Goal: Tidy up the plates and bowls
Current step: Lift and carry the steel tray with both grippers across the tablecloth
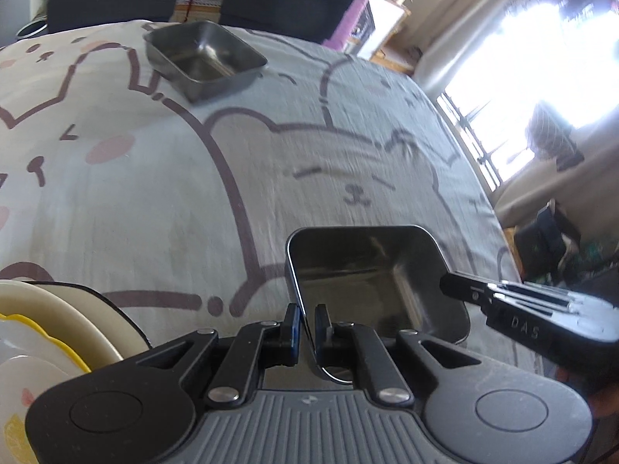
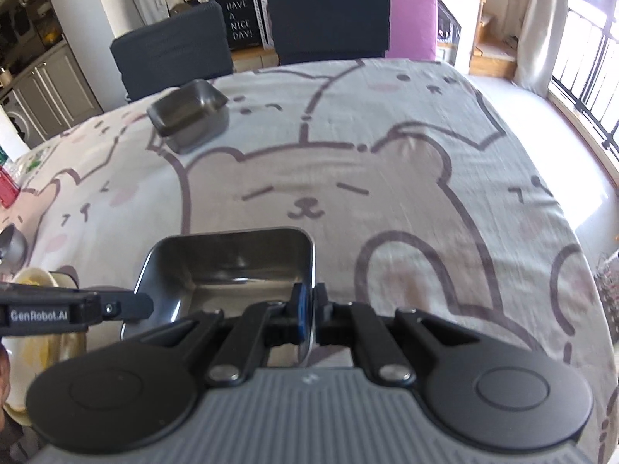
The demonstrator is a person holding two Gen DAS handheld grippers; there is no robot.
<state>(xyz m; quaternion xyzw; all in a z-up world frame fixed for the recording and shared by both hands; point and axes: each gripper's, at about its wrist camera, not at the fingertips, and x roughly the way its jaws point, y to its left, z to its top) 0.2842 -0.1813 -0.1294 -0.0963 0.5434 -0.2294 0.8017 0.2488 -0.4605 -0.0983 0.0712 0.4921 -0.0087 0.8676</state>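
Gripping opposite walls of the same square steel bowl (image 2: 232, 270), the left gripper (image 1: 305, 323) and the right gripper (image 2: 309, 301) each have their jaws clamped on a thin side wall near the rim, which looks like a two-handed carry meant to keep the bowl level. It seems to hang just above the bear-print tablecloth (image 2: 406, 178), though the blur makes it hard to say whether its base touches. Close beside it on the left sits a stack of cream plates (image 1: 58, 309) with yellow-edged pieces on top, probably the gathering spot. Far across the cloth, well apart, a second steel bowl (image 2: 189, 116) rests near the table's far edge, likely the nesting partner. Dark chairs (image 2: 329, 19) stand beyond.
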